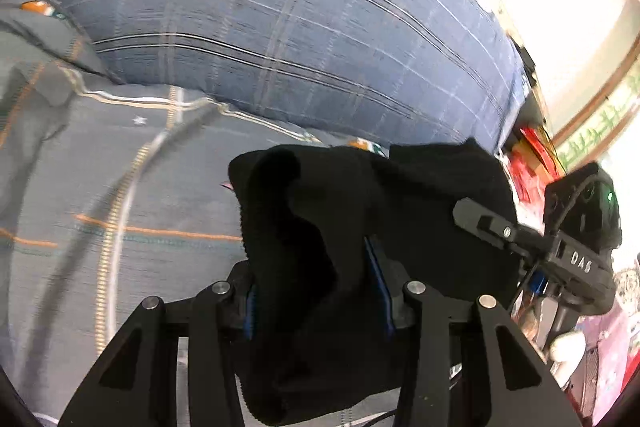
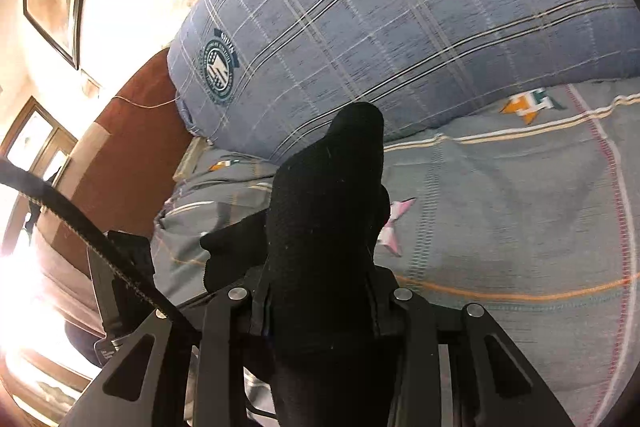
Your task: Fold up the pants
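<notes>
1. Left wrist view: the left gripper [image 1: 320, 291] is clamped on a bunched edge of the black pants [image 1: 320, 227], and the cloth is up off the grey bedspread [image 1: 120, 187]. The right gripper [image 1: 484, 223] shows at the far side, its tip against the same cloth. A big blue plaid pillow [image 1: 280, 27] sits behind.

2. Right wrist view: the right gripper [image 2: 320, 303] is pinching a thick fold of the pants [image 2: 328, 207], which stands up between the jaws. The fabric looks soft, light and floppy, so it will likely sag. Holding at both edges seems right.
</notes>
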Demonstrator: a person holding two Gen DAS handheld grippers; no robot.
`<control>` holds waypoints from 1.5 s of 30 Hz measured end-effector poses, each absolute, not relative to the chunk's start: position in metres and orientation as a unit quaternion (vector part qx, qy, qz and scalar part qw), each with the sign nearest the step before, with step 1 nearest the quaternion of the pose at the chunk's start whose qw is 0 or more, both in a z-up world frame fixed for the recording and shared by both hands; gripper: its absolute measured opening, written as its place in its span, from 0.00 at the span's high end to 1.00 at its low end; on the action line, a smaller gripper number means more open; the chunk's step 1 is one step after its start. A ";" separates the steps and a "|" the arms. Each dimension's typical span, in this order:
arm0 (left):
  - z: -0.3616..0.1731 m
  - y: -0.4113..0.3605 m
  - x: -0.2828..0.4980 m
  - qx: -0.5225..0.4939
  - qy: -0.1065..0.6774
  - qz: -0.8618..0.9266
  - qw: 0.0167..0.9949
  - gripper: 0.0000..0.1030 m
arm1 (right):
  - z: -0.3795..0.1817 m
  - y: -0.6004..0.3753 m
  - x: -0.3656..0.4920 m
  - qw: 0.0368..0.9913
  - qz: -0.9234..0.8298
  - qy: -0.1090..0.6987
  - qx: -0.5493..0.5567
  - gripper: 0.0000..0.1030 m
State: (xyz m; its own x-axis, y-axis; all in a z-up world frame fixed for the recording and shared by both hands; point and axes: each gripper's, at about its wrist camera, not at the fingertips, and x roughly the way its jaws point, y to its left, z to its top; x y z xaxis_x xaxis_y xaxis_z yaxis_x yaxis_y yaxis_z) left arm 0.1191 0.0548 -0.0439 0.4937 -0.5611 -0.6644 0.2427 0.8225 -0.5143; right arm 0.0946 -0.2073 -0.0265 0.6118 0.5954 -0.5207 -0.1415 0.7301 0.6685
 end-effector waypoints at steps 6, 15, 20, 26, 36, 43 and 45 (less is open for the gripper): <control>-0.084 0.075 0.144 -0.203 0.475 -0.207 0.831 0.58 | -0.060 -0.191 0.118 0.837 0.206 0.404 0.305 0.65; -0.123 0.097 0.160 -0.244 0.508 -0.202 0.801 0.48 | -0.131 -0.208 0.138 0.813 0.122 0.464 0.330 0.35; -0.075 0.132 0.141 -0.280 0.452 -0.222 0.817 0.48 | -0.088 -0.226 0.120 0.850 0.110 0.414 0.307 0.35; -0.067 0.111 0.163 -0.290 0.448 -0.236 0.812 0.48 | -0.065 -0.219 0.132 0.838 0.184 0.388 0.336 0.33; -0.128 0.080 0.196 -0.288 0.479 -0.216 0.801 0.48 | -0.130 -0.212 0.184 0.807 0.165 0.422 0.378 0.36; -0.115 0.089 0.185 -0.286 0.481 -0.218 0.799 0.48 | -0.110 -0.211 0.175 0.827 0.161 0.415 0.344 0.35; -0.091 0.089 0.162 -0.248 0.469 -0.207 0.822 0.48 | -0.091 -0.206 0.158 0.842 0.168 0.402 0.319 0.34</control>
State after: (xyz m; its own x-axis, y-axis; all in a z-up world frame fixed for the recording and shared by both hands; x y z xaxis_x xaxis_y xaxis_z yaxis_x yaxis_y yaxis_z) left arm 0.1620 0.0887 -0.0914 0.4734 -0.5733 -0.6687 0.1077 0.7911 -0.6021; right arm 0.1580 -0.2062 -0.0913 0.6206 0.5391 -0.5694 -0.0256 0.7397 0.6724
